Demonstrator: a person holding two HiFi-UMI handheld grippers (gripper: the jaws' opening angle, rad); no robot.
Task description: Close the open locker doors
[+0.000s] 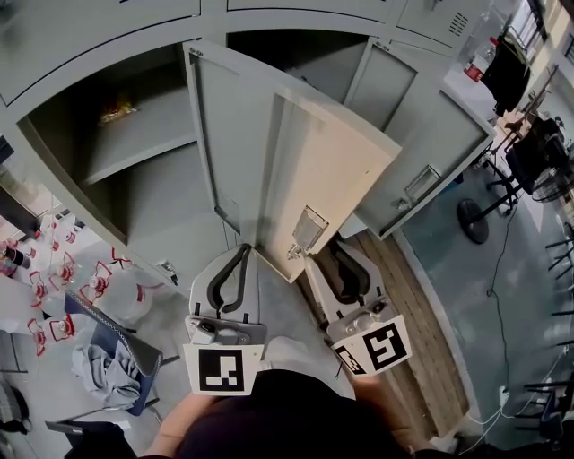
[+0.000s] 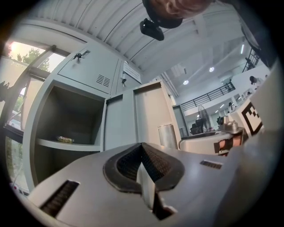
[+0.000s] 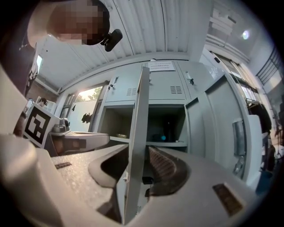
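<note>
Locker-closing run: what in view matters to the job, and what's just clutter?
Job: centre open door, right open door, left claw, right claw on the centre door's edge.
Clutter: packet on the shelf, bottles on the floor, grey cloth.

Yellowish item (image 1: 117,109) on shelf (image 1: 148,134) left of the door (image 1: 305,170): too blurred to identify. Dark object (image 3: 168,132) right of the door: indistinct. Upper lockers (image 1: 108,27) above the door: cut off.
</note>
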